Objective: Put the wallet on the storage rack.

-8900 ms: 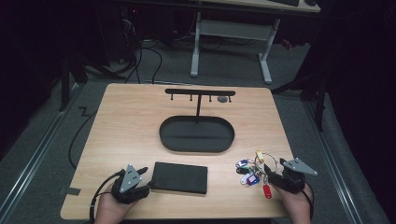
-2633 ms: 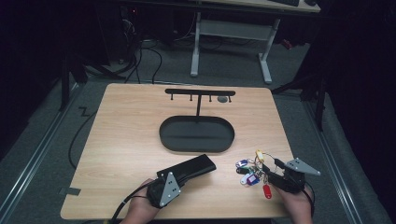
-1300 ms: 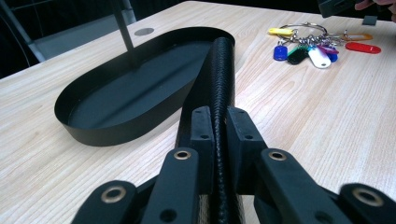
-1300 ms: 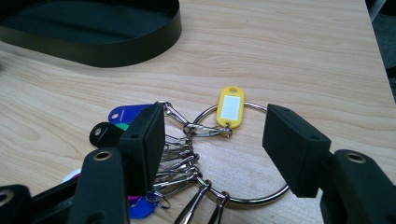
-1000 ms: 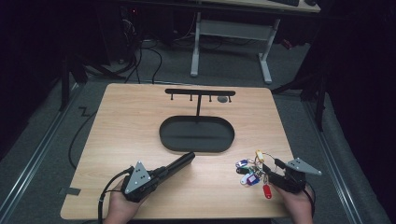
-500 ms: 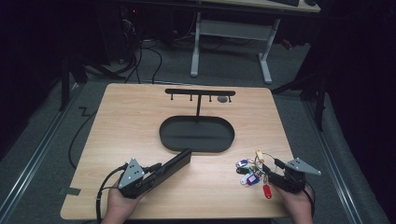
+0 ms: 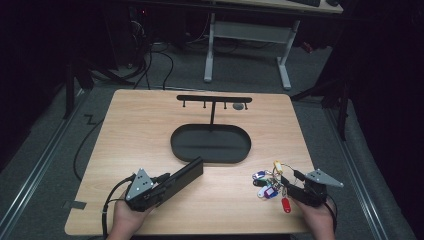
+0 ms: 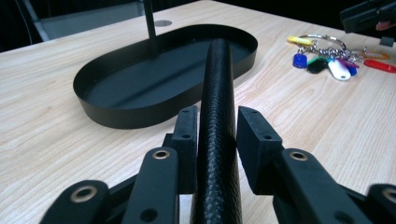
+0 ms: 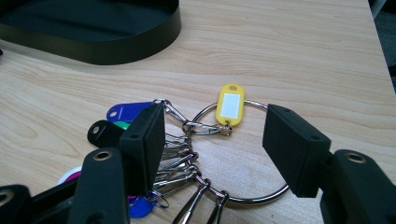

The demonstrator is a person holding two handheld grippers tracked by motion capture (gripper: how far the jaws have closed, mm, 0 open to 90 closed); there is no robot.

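Note:
A black textured case (image 7: 182, 176) stands on its long edge, angled from the front left toward the oval black tray (image 7: 210, 145). My left gripper (image 7: 160, 188) straddles its near end. In the left gripper view the case (image 8: 217, 70) runs between the pads, with a thin gap at the right pad. These jaws have just been opening. My right gripper (image 7: 286, 184) is open at the front right. Its pads straddle the metal ring (image 9: 261, 198) of a bunch of coloured key tags (image 7: 267, 184) without touching it, and a yellow tag (image 9: 231, 105) lies ahead.
A black T-shaped stand with hooks (image 7: 214, 99) rises from the tray's far side. The tray's wall (image 8: 154, 119) is just beyond the case's far end. The key tags (image 8: 327, 60) lie right of the tray. Dark floor and desk legs lie beyond the table.
The case, first flat on the table, now stands on edge and points at the tray. Over the last second the left gripper slid slightly back and left. The right gripper stayed still.

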